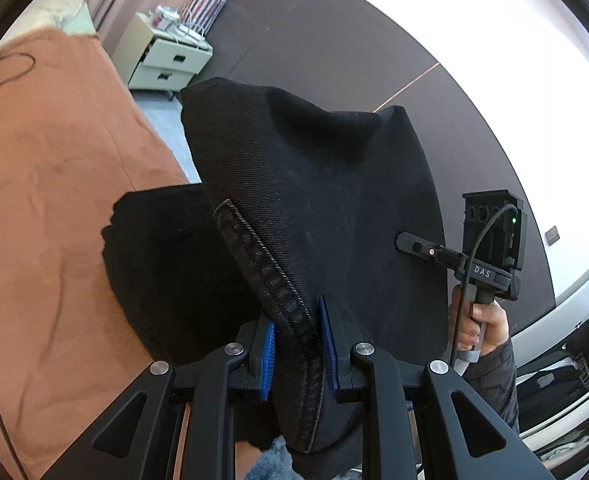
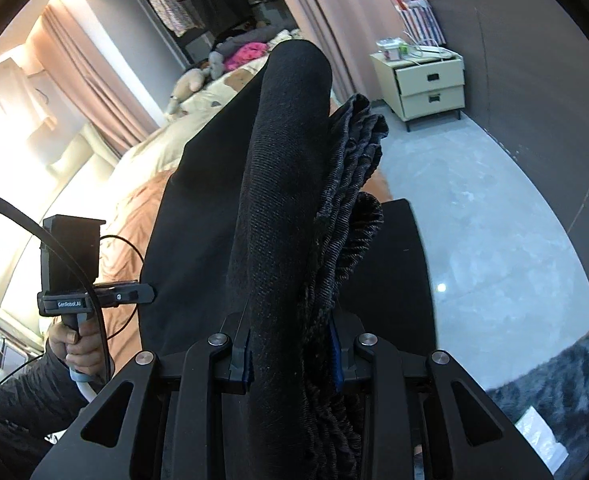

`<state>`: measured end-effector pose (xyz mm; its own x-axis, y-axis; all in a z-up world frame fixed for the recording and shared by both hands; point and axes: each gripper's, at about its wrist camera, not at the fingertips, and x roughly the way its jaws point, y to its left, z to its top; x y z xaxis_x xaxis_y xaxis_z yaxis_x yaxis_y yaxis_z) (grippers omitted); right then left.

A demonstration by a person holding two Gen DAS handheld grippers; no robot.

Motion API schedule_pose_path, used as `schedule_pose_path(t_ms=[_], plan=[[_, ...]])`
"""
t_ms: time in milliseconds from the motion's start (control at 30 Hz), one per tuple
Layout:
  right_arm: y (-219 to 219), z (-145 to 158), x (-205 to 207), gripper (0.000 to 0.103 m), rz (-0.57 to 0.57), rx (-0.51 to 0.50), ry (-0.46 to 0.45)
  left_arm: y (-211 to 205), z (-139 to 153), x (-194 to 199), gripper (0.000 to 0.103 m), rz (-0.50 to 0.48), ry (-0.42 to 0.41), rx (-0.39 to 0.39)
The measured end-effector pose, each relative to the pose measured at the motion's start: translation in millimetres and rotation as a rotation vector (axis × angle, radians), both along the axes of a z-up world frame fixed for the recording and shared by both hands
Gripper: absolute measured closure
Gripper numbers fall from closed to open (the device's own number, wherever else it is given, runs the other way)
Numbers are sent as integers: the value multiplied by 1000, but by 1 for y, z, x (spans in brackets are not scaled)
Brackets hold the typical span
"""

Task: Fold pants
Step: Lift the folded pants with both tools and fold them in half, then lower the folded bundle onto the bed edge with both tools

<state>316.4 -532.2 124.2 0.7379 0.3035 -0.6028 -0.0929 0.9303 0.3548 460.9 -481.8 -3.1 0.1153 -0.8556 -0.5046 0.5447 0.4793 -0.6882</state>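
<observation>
The left gripper [image 1: 297,346] pinches a stitched hem of the black ribbed fabric pants [image 1: 314,184] between its blue pads. The right gripper [image 2: 290,354] clamps a bunched fold of the same pants [image 2: 282,208]. The cloth hangs lifted between them, its long axis running away from each claw, over the rust-orange bedspread [image 1: 54,168]. Beyond stands a cream two-drawer nightstand [image 2: 428,84].

Bed under a rust-orange cover

The bed [image 1: 54,184] is filling the left of the left wrist frame, its rust-orange cover [image 1: 34,280] lying rumpled; part of the black pants [image 1: 162,264] is resting on it at lower centre, a dark cable [image 1: 2,68] trailing upper left.
</observation>
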Motion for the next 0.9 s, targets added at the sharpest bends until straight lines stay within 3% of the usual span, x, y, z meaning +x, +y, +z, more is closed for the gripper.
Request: schedule_pose_path(t_ms=[100,133,200,300,533,633,900], plan=[[-2,-3,12,77,-31,9,28,-10,-19,9,81,13,24,17],[-2,-7,17,72,-50,11,52,-10,-26,9,81,17,32,38],[-2,-21,30,67,-129,-30,124,-16,-48,14,78,34,66,110],[0,-33,36,67,-229,-65,172,-10,-68,20,70,61,111,125],[44,-6,-7,67,-243,-99,36,15,-63,26,61,144,106,107],[67,4,-29,67,-230,-115,-15,20,-58,25,51,170,87,116],[107,-10,7,69,-240,-159,97,-3,-63,49,51,171,73,150]])
